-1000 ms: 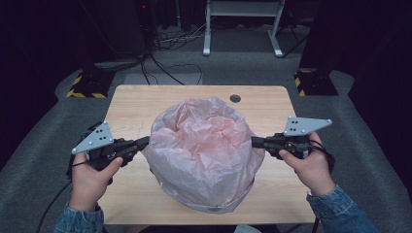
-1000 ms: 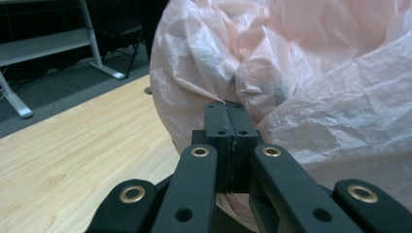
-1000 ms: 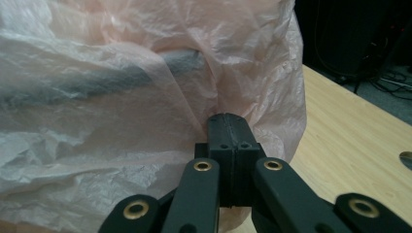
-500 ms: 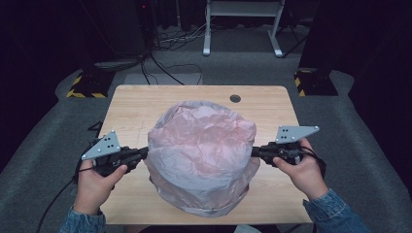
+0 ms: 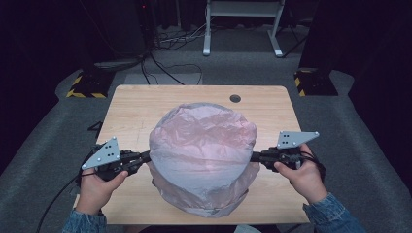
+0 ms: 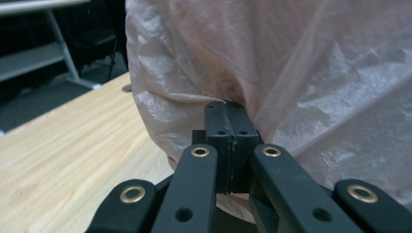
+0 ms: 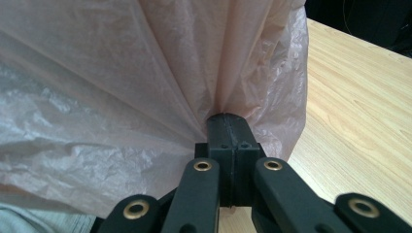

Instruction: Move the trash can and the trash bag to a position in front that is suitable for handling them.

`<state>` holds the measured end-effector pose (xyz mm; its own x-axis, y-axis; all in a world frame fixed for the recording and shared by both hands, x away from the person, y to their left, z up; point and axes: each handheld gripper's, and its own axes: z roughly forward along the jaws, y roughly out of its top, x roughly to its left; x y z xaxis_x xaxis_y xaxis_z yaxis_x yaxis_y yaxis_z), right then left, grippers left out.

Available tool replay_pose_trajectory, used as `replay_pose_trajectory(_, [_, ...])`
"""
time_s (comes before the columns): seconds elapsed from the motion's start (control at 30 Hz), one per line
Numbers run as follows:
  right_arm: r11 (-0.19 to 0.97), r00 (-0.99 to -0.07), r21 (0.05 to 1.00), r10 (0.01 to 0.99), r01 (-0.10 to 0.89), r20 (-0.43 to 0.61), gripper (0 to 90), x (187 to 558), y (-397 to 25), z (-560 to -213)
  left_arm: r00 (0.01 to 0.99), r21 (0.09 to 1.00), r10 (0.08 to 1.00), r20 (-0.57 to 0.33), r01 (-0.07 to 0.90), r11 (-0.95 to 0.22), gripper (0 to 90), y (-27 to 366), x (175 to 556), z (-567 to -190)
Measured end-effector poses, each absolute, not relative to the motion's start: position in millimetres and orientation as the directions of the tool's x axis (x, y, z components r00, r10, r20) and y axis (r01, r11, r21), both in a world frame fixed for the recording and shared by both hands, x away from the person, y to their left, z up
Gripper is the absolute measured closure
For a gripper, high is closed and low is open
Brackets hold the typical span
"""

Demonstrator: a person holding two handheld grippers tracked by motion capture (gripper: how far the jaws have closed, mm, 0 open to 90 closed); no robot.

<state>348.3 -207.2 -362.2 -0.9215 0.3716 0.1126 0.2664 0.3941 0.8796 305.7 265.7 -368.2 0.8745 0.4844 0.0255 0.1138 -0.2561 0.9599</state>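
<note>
Two hand-held black two-jaw grippers were clamped on a thin, crinkled, translucent pink plastic bag [image 5: 204, 155], one at each side of it. Nearest the camera, denim-sleeved forearms entered from the near edge of the light wooden rectangular table [image 5: 136, 107], and each hand gripped a tool body topped by a grey three-cornered plate. The left gripper [image 5: 145, 156] met the bag's left side; in the left gripper view its jaws stood pressed together with a fold of film pinched between the tips [image 6: 228, 109]. The right gripper [image 5: 253, 156] met the bag's right side; in the right gripper view its jaws were likewise closed on gathered pleats of film [image 7: 228, 119] that fanned outward from the pinch point. Between the two grippers the bag was puffed into a rounded dome, standing over the near-central part of the table, its lower edge crumpled toward the near edge. Beyond the bag, a small dark round hole [image 5: 235, 98] sat in the tabletop near the far edge. Farther off, cables [image 5: 165, 58] lay on grey carpet, beside a white metal frame [image 5: 240, 24].
</note>
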Motion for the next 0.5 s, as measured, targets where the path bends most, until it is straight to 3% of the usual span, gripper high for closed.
replay_pose_trajectory(0.27, [0.381,-0.933,0.892,0.344,0.242,0.106,90.0,345,-214,-367,0.913,0.980,0.408,0.020,0.064,-0.190,90.0,280,303,-374])
replay_pose_trajectory(0.5, [0.356,-0.940,0.908,0.325,0.221,0.101,90.0,345,-221,-366,0.919,0.980,0.394,-0.011,0.088,-0.179,90.0,285,302,-375])
